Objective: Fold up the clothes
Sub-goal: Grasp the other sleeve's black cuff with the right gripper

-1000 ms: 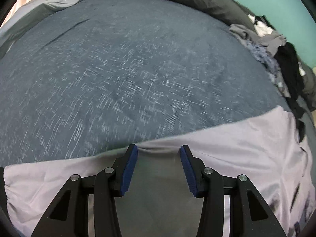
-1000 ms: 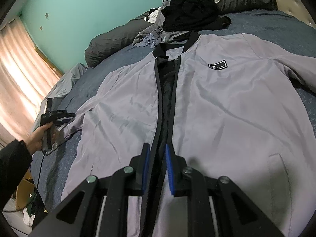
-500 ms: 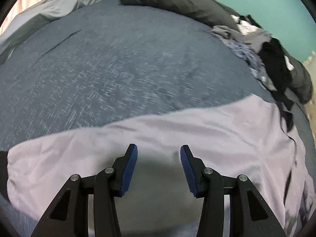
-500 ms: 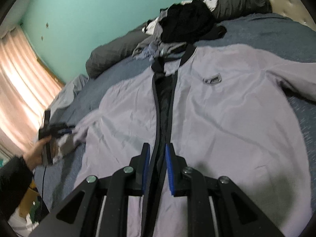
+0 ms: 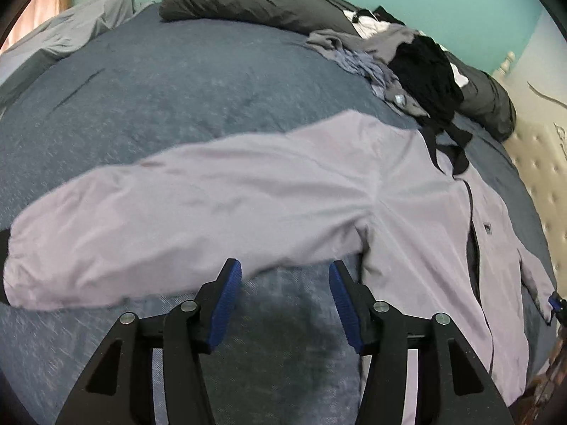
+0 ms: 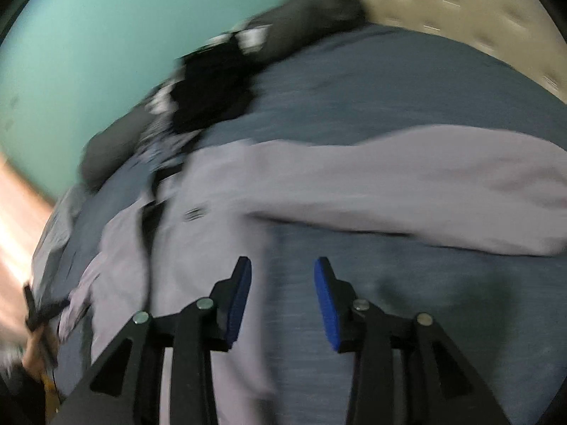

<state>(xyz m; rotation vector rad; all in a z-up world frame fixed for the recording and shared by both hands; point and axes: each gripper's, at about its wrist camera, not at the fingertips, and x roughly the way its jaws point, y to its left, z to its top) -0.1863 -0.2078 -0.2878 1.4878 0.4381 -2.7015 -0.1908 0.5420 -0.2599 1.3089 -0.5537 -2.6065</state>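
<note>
A pale lilac-grey jacket [image 5: 407,219] with black collar and zip edge lies front-up on the blue bed cover [image 5: 141,88]. One sleeve [image 5: 177,212] stretches out to the left. My left gripper [image 5: 285,297] is open over bare bedding, just short of that sleeve's lower edge near the armpit. The right wrist view is blurred. There my right gripper [image 6: 283,297] is open with nothing between its fingers, over bedding beside the jacket's body [image 6: 198,248] and below the other sleeve [image 6: 425,184]. A hand holds the left gripper [image 6: 39,315] at the far left.
A heap of dark and grey clothes [image 5: 418,67] lies past the jacket's collar, seen also as a blurred heap [image 6: 212,88]. Dark grey pillows [image 5: 248,0] line the teal wall. A padded cream headboard [image 5: 538,163] borders the bed on the right.
My right gripper has opened, let go of the jacket's front edge and swung right toward the other sleeve. My left gripper has drawn back off the sleeve, which now lies beyond its fingertips.
</note>
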